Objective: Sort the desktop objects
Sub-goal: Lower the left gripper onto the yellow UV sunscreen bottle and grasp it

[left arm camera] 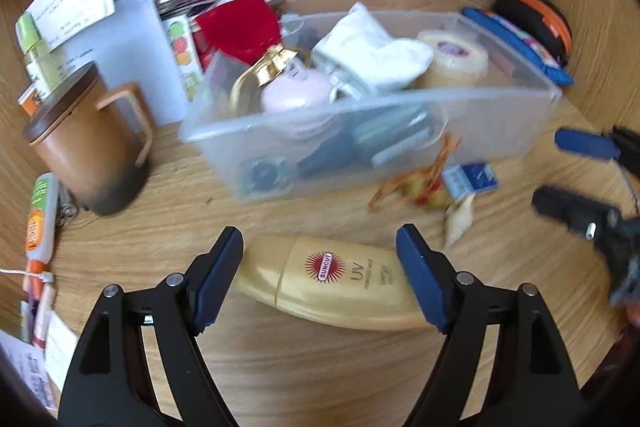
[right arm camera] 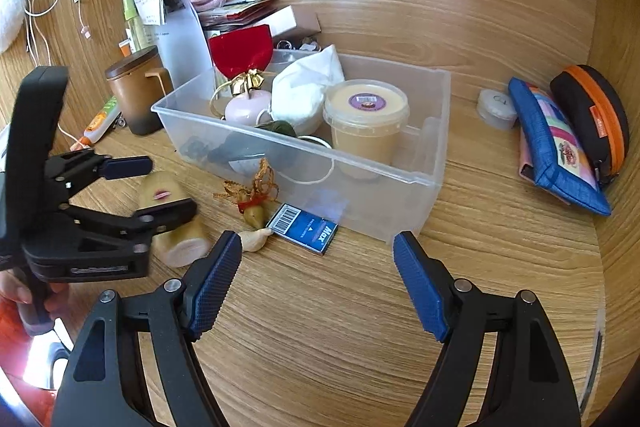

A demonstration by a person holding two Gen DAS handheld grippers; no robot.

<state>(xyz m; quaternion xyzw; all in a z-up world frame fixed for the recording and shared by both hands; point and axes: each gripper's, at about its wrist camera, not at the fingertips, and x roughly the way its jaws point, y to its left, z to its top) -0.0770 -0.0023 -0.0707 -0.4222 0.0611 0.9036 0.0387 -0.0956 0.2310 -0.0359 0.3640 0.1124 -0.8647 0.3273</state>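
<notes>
A yellow sunscreen bottle (left arm camera: 332, 279) lies on its side on the wooden desk. My left gripper (left arm camera: 320, 279) is open, its fingers either side of the bottle, not closed on it. In the right wrist view the left gripper (right arm camera: 156, 187) straddles the bottle (right arm camera: 176, 223). My right gripper (right arm camera: 318, 283) is open and empty above bare desk, in front of a clear plastic bin (right arm camera: 400, 183); it also shows at the right of the left wrist view (left arm camera: 568, 175). A blue staple box (right arm camera: 304, 227), a gold tasselled ornament (right arm camera: 252, 195) and a small shell (right arm camera: 254, 239) lie before the bin.
The bin (left arm camera: 440, 103) holds a lidded tub (right arm camera: 366, 119), white cloth, a pink apple ornament (right arm camera: 248, 109) and dark items. A brown mug (left arm camera: 86, 147) and glue bottle (left arm camera: 40, 223) stand left. A blue pouch (right arm camera: 556, 151), black-orange case (right arm camera: 592, 119) and small white jar (right arm camera: 496, 109) sit right.
</notes>
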